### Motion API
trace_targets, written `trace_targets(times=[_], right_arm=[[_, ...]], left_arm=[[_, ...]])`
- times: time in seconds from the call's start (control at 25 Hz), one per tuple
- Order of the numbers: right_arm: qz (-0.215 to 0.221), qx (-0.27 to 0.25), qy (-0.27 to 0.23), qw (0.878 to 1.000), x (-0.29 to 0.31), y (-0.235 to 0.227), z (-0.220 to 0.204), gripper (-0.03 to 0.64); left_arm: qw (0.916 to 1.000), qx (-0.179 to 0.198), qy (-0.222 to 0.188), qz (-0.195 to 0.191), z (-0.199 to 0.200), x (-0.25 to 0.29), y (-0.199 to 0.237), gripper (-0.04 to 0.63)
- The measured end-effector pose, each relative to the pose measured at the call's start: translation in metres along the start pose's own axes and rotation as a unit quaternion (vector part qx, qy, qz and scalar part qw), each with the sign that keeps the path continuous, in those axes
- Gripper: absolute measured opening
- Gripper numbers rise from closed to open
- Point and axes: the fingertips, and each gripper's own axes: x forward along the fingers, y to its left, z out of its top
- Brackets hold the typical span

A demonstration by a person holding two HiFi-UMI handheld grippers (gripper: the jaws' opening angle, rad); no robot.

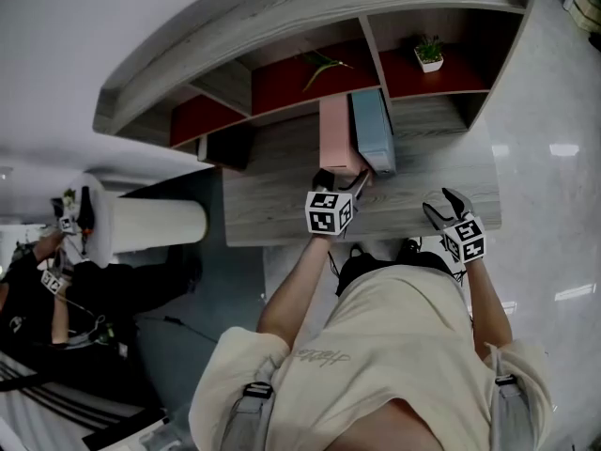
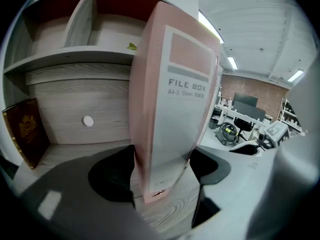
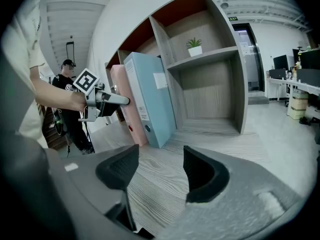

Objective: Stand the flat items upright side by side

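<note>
The left tool [image 2: 162, 178] spread around the upright pink file box [image 2: 175, 124] (blue box [image 3: 150, 99] beside it); right tool [image 3: 160, 166] spread, empty.

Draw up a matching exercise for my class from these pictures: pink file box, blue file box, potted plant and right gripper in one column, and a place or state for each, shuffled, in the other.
Things
1. pink file box
2. blue file box
3. potted plant
4. right gripper

Places and states
A. on the upper shelf at the right
B. jaws apart, nothing between them
C. between the jaws of the left gripper
D. standing on the desk beside the other box, on its right in the head view

Pairs: 1-C, 2-D, 3-A, 4-B
</note>
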Motion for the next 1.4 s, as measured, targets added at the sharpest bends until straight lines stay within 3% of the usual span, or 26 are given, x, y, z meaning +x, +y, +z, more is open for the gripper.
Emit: trace_targets(times=[0.16, 0.36, 0.52, 0.96, 1.24, 1.4], right_arm=[[0.004, 0.0, 0.0, 1.0, 0.004, -0.006, 0.002, 0.272], [0.009, 0.004, 0.003, 1.0, 0.011, -0.011, 0.005, 0.272], [0.011, 0.005, 0.005, 1.0, 0.014, -0.016, 0.007, 0.272], [0.026, -0.003, 0.005, 1.0, 0.021, -0.013, 0.027, 0.272], [0.003, -0.006, -0.011, 1.0, 0.02, -0.007, 0.05, 0.272], [-0.007, -0.013, -0.027, 1.0, 0.012, 0.01, 0.069, 0.272]], left_arm=[[0.9997, -0.003, -0.005, -0.024, 0.004, 0.006, 0.001, 0.374], [0.9961, 0.001, -0.011, -0.088, 0.011, 0.013, -0.004, 0.36], [0.9932, 0.013, -0.004, -0.116, 0.014, 0.017, -0.004, 0.362], [0.9936, 0.002, -0.005, -0.113, 0.013, 0.008, -0.004, 0.337], [0.9901, -0.002, -0.028, -0.137, 0.016, -0.016, -0.013, 0.319], [0.9902, -0.009, -0.043, -0.132, 0.015, -0.038, -0.011, 0.304]])
